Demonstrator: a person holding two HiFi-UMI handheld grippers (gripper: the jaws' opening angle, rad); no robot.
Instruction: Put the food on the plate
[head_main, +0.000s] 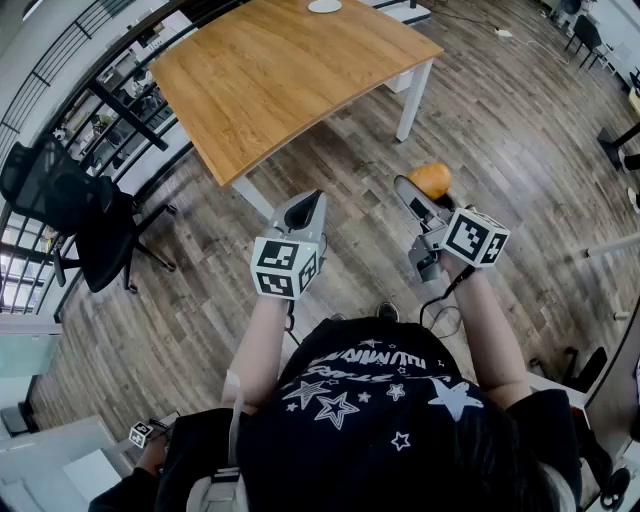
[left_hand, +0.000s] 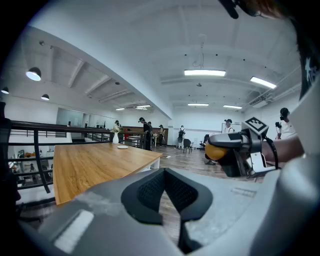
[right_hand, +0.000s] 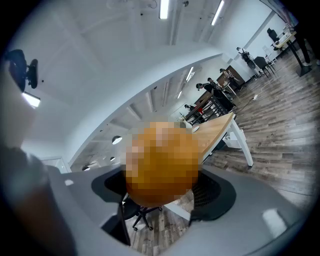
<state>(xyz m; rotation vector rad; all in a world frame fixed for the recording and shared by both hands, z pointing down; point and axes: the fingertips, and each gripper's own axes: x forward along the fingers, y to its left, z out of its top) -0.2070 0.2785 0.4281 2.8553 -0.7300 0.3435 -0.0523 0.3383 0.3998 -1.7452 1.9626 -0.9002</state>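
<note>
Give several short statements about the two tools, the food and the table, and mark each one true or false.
1. The right tool holds a round orange food. True.
2. A white plate lies at the far end of the wooden table. True.
3. The left tool also holds food. False: the left tool's jaws are together, with nothing between them.
4. The food lies on the plate. False: it is in the right tool, above the floor, short of the table.

plate (head_main: 324, 5) on table (head_main: 280, 80) | chair (head_main: 70, 215) left of table | food (head_main: 431, 178) in right tool (head_main: 424, 188)
</note>
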